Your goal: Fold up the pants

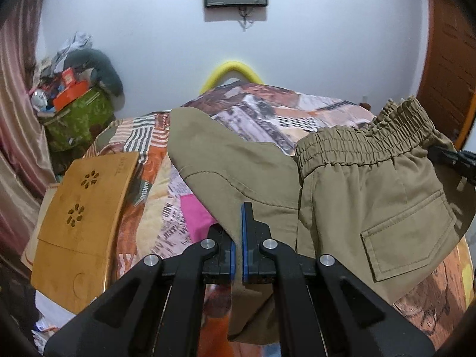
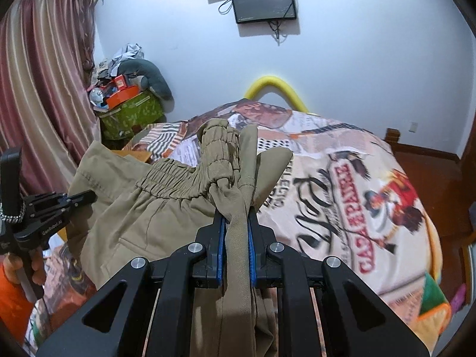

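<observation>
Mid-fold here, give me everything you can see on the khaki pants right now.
The khaki pants look like woven cotton, with a gathered elastic waistband and a stitched patch pocket. They are held up over the patterned bedspread, draped between both grippers. The left gripper pinches a thin fold of a leg; the right gripper clamps a thicker bunch by the waistband. Fabric hangs below both; whether it touches the bed is unclear.

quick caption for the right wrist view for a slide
Right gripper clamps bunched khaki pants above a patterned bedspread, left gripper alongside.
</observation>
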Available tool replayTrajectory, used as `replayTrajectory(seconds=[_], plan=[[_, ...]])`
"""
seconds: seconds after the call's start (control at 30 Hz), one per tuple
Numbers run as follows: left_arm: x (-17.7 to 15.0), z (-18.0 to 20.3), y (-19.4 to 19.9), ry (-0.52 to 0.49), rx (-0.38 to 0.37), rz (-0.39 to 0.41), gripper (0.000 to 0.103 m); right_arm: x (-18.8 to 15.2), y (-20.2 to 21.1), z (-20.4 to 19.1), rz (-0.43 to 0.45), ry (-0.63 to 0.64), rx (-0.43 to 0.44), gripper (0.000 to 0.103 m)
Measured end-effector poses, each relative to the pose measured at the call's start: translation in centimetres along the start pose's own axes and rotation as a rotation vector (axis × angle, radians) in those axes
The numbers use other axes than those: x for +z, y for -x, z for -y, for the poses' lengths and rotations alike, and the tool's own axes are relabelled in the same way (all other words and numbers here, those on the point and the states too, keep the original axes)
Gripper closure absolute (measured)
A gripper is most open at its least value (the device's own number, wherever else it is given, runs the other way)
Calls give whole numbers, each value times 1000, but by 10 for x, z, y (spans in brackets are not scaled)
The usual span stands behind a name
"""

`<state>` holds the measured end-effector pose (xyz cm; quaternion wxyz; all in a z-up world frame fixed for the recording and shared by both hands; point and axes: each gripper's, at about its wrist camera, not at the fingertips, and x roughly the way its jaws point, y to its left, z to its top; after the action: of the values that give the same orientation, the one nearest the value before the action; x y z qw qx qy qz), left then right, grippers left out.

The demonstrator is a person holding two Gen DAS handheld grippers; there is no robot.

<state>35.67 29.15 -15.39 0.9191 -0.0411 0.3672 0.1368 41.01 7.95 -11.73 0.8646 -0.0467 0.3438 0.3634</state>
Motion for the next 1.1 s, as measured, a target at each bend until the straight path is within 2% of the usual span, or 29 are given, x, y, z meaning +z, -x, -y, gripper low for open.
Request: replayTrajectory(seconds=[0.27,0.43,0.63,0.73,0.9,1.1], plan=[[1,-45,-67,87,15,-33,100,12,-65,-26,-33,20,-10,92],[-12,-56,-114,83,33,-111,100,3,-111,-28,-103,16,-28,92],[-35,-56,-148,56,40,-223,100,-21,-141,-25,-194,38,-56,92],[-39,-57,-152,49,45,-259,100,-28,-142,-20,-216,40,-86,90],[-39,-56,-150,35,71,-298,93,-26,-135,-17,-248,54,-111,80],[-36,-51,-125,-6,80,-326,89,-16,-111,-27,-247,132,-144,78]])
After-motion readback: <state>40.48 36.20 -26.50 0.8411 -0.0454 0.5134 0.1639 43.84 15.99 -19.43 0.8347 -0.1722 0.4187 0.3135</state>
